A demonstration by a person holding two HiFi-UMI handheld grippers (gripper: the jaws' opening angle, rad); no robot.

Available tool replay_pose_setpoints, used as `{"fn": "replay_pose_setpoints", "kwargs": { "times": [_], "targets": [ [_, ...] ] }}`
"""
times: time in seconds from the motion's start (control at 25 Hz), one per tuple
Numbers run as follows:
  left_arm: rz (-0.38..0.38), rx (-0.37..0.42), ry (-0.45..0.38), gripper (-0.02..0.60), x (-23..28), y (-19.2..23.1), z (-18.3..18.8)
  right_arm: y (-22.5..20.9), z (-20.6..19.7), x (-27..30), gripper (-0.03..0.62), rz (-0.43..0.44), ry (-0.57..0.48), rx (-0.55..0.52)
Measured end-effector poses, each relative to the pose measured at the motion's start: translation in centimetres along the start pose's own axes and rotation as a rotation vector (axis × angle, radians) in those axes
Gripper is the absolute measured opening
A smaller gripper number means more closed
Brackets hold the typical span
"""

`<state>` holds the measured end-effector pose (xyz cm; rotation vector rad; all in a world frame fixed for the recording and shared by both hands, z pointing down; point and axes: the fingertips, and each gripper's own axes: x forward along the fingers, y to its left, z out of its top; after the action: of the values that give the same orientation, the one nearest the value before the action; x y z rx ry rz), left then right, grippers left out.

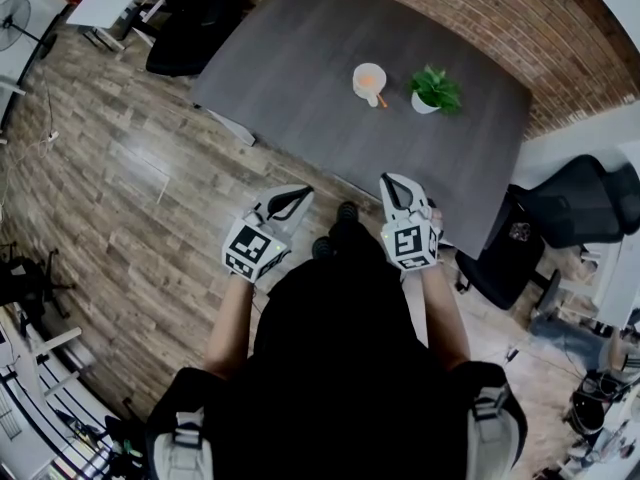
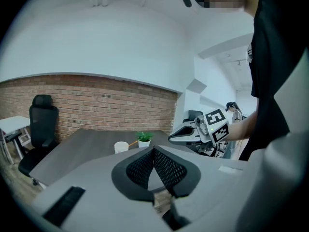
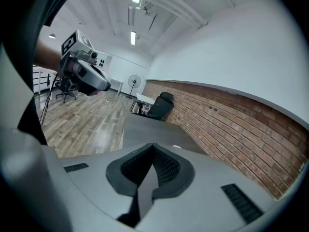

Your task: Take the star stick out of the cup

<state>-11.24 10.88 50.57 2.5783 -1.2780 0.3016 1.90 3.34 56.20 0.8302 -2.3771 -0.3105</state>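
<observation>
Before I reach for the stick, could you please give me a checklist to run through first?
1. Cup upright on the table: ok.
2. Stick poking over the cup's rim: ok; its star end: cannot tell.
3. Right gripper empty: ok.
4. Its fingers apart for a grasp: not ok, they are together.
5. Left gripper empty, fingers together: ok.
6. Plant apart from the cup: ok.

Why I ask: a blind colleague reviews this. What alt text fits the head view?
A person in black holds the left hand-held gripper and right hand-held gripper near a dark grey rectangular table, both empty. Farther along it stands a round white cup with an orange stick, a small green potted plant beside it.
</observation>
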Motion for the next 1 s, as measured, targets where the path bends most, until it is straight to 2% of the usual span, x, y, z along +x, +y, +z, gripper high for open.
{"fn": "replay_pose_setpoints", "kwargs": {
  "times": [0.48, 0.84, 1.0],
  "targets": [
    [0.006, 0.032, 0.010, 0.002, 3.7, 1.5, 1.7, -3.1, -1.2, 2.5, 0.000, 0.023, -0.008, 0.029],
    [0.025, 0.071, 0.007, 0.002, 8.0, 4.5, 5.8, -9.6, -0.1, 5.6, 0.000, -0.004, -0.049, 0.034],
    [0.031, 0.095, 0.007, 0.002, 10.3, 5.5, 7.5, -11.7, -0.7, 7.1, 0.000, 0.009, -0.044, 0.038]
  ]
}}
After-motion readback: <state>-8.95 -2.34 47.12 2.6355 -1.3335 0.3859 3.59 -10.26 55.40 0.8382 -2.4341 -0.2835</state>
